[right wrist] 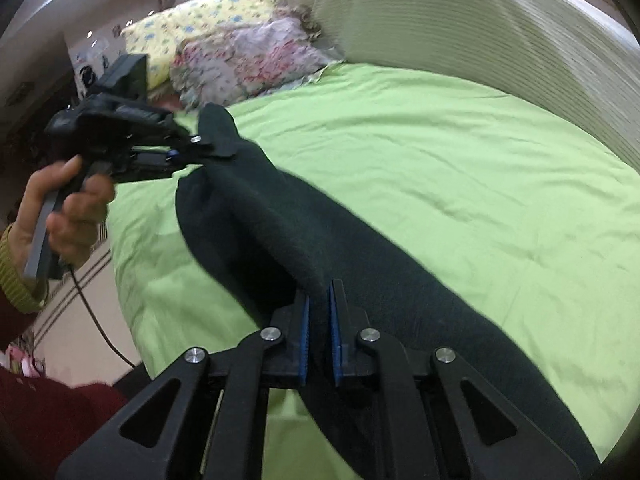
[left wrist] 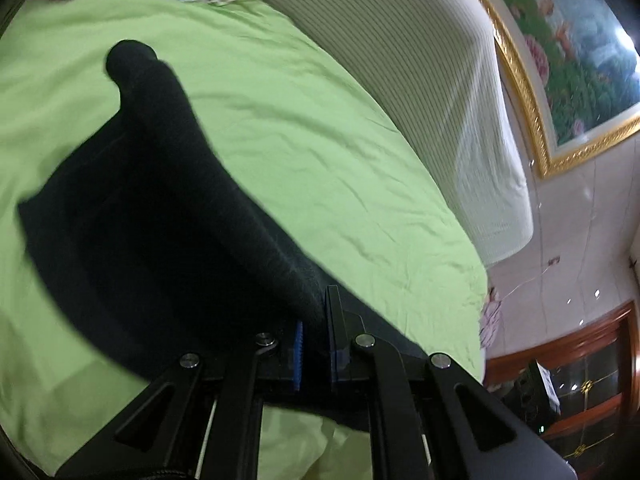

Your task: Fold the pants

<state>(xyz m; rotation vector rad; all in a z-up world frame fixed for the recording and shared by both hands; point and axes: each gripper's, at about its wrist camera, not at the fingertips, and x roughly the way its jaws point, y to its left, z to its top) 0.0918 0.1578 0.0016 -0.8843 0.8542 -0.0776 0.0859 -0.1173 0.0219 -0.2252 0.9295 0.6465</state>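
Dark pants (left wrist: 152, 216) hang stretched over a bed with a green sheet (left wrist: 312, 152). My left gripper (left wrist: 316, 320) is shut on one end of the pants, the cloth pinched between its blue pads. My right gripper (right wrist: 319, 304) is shut on the other end of the pants (right wrist: 288, 232). In the right wrist view the left gripper (right wrist: 208, 148), held by a hand (right wrist: 76, 216), clamps the far end above the bed's left edge. The pants sag between the two grippers, partly lifted off the green sheet (right wrist: 460, 168).
A white ribbed headboard (right wrist: 480, 28) runs along the far side of the bed. Floral pillows (right wrist: 248, 52) lie at the far left corner. A gold-framed picture (left wrist: 560, 60) hangs on the wall. A wooden cabinet (left wrist: 580, 368) stands past the bed's edge. A cable (right wrist: 96, 320) trails over the floor.
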